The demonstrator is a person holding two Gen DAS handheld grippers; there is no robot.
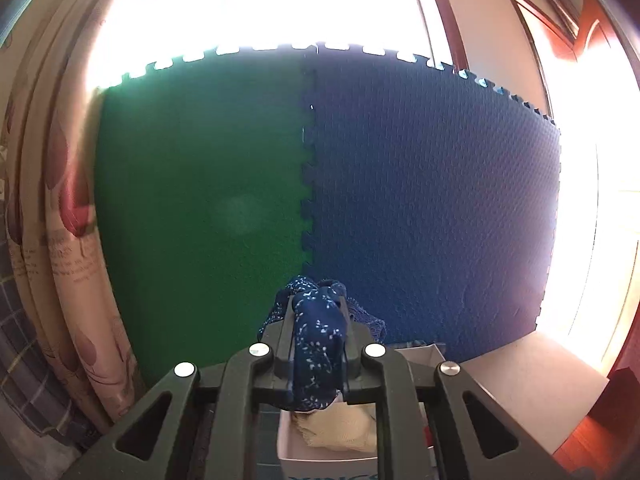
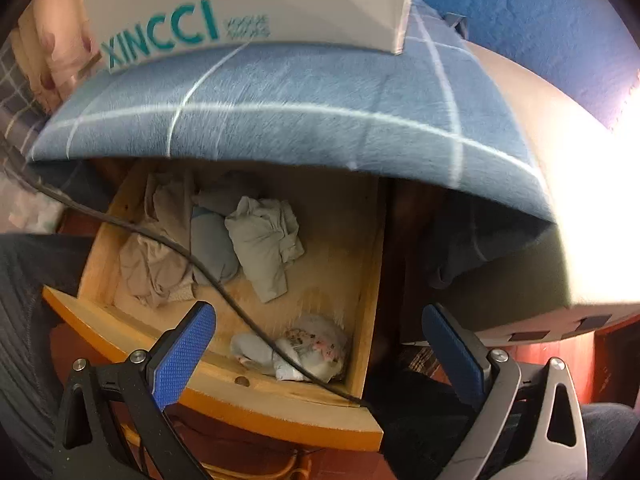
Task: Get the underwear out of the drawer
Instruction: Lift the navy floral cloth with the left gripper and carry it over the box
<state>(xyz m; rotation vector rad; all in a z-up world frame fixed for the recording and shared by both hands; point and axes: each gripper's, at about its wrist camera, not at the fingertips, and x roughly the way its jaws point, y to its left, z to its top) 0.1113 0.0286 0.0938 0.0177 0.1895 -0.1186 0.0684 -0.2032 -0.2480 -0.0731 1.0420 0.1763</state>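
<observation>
The left gripper has its fingers pinched on a dark blue underwear piece with small white flecks, which is bunched into a roll whose long axis runs along the fingers, one end bulging past the tips toward the foam mats and the other hanging back under the gripper body. It is held up in the air, out of the drawer, in front of a green foam mat and a blue foam mat joined by a toothed seam. Below it sits a white box holding a cream-coloured cloth. A flowered curtain hangs at the left. In the right wrist view the right gripper has its blue-padded fingers spread wide with nothing between them, above the open wooden drawer. Inside the drawer lie a crumpled grey garment, a light blue one just beside it, beige pieces toward the left wall, and a white patterned piece near the front right corner. A dark cable runs diagonally across the drawer, over the clothes. Overhanging the back of the drawer is a blue checked cloth, and the white box lettered XINCCI stands on it.
</observation>
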